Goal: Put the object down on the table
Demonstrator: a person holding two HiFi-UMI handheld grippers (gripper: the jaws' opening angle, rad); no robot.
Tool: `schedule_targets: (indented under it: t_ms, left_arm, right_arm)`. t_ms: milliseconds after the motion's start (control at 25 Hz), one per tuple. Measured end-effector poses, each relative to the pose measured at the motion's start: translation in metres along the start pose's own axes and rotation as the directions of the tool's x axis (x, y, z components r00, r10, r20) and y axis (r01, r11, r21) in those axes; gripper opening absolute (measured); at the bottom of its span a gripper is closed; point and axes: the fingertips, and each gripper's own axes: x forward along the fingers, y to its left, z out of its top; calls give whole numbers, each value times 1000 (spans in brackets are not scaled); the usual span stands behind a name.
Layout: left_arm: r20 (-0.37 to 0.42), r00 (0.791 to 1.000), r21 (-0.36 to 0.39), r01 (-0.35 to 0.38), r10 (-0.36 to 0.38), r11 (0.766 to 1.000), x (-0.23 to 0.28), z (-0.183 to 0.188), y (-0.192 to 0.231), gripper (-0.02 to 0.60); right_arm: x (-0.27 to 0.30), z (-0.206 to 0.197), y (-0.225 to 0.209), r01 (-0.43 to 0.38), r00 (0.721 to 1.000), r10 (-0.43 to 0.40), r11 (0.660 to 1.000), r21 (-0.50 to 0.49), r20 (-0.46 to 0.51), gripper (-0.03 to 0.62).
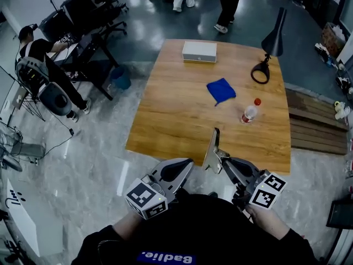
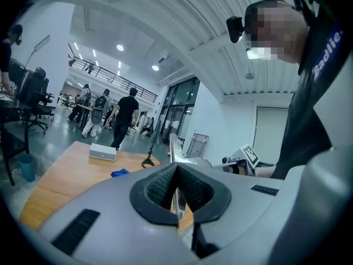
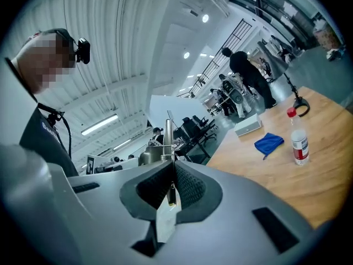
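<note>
My right gripper is shut on a thin flat metal piece, which it holds edge-up over the near edge of the wooden table. In the right gripper view the metal piece rises straight out from between the pads, and its pale lower end hangs below them. My left gripper is just left of it, near the table's front edge, with its jaws together and nothing seen in them. From the left gripper view the metal piece stands just beyond the shut jaws.
On the table lie a blue cloth, a small bottle with a red cap, a white box at the far edge and a black desk lamp at the far right. Chairs and people stand beyond.
</note>
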Motion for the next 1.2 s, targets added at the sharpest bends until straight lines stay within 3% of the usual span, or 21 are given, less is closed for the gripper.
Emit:
schedule_targets:
  t_ms: [240, 480, 680, 1000, 1080, 1200]
  left_arm:
    - [11, 1000, -3, -1, 1, 1000, 4, 3, 43, 4]
    - [2, 998, 9, 64, -64, 998, 2, 19, 104, 5]
    - [-17, 991, 0, 134, -134, 991, -3, 23, 155, 5]
    - [-40, 982, -30, 186, -187, 982, -6, 22, 200, 4]
    - [-40, 984, -33, 171, -172, 985, -3, 24, 205, 5]
    - [-41, 988, -33, 147, -148, 989, 0, 26, 205, 4]
  right_arm:
    - [34, 3, -21, 48, 999, -48, 999, -21, -16, 13]
    - [94, 8, -40, 139, 989, -143, 987, -80, -45, 13]
    - [146, -1, -62, 239, 964, -252, 960, -148, -84, 12]
    - [195, -24, -111, 339, 893, -406, 890, -306, -193, 14]
    - [197, -32, -130, 346, 860, -451, 859, -377, -239, 12]
    - [195, -47, -162, 326, 784, -531, 792, -517, -320, 13]
